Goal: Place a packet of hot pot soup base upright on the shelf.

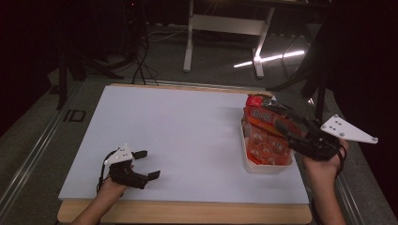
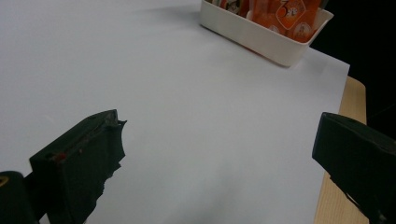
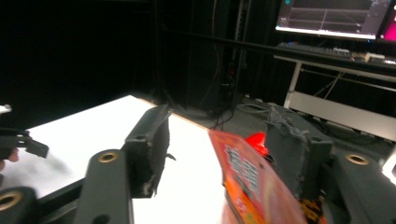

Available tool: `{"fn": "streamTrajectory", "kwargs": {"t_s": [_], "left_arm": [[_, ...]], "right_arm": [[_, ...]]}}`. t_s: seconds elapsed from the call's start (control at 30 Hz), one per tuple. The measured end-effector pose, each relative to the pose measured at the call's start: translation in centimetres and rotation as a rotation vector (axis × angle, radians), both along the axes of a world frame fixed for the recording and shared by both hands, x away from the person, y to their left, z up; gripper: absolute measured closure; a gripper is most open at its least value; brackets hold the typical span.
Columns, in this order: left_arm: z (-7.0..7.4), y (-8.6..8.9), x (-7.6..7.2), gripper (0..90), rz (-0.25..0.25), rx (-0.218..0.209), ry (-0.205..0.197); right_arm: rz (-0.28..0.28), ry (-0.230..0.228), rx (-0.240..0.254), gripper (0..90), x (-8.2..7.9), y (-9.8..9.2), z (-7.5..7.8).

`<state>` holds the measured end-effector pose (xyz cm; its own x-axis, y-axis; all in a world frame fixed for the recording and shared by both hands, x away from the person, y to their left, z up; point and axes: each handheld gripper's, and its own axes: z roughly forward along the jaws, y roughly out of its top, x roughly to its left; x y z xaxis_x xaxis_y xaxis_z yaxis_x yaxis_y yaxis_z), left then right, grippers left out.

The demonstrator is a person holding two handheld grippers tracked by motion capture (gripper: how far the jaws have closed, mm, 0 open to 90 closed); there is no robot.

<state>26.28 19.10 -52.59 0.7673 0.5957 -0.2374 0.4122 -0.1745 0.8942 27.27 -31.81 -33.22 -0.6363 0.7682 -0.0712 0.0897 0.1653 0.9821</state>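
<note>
Your right hand comes in from the bottom right corner of the high view, wrist raised, and holds the right claw pointing forward and to the left over the far end of the white rectangular plastic tray that sits by the right edge of the white-topped desk. In the right gripper view its jaws stand partly apart, with a clear gap showing on the left; an orange foil snack packet with white lettering rises between them and leans close against the right-hand jaw, though I cannot tell whether it touches, and the left-hand jaw stands well clear of it, so the pads do not press on it and you have no hold of it. That packet stands at the far end of the tray, and the rest of the tray is packed with more orange packets. Your left hand rests low at the near left corner of the desk, forearm entering from the bottom edge, and the left claw points to the right across the bare white surface. Its jaws are spread wide with nothing between them, and it sits well apart from the tray.
</note>
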Motion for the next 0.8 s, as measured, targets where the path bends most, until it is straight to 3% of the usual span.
{"fn": "streamTrajectory", "kwargs": {"t_s": [0.13,0.3,0.63,0.8], "left_arm": [[0.0,0.1,0.0,1.9,0.000,-0.004,0.000],[0.0,0.1,-0.1,1.9,0.002,-0.004,-0.001],[0.1,0.2,-0.2,1.9,0.001,-0.006,-0.008],[0.2,0.1,-0.2,1.9,-0.002,-0.009,-0.009]], "right_arm": [[0.036,-0.021,-0.012,37.5,-0.7,1.2,0.4],[0.074,-0.013,-0.009,36.5,-1.1,2.3,0.2],[0.130,0.058,-0.021,29.4,-1.0,4.8,-2.9],[0.183,0.110,0.006,21.9,-0.8,5.6,-5.0]]}}
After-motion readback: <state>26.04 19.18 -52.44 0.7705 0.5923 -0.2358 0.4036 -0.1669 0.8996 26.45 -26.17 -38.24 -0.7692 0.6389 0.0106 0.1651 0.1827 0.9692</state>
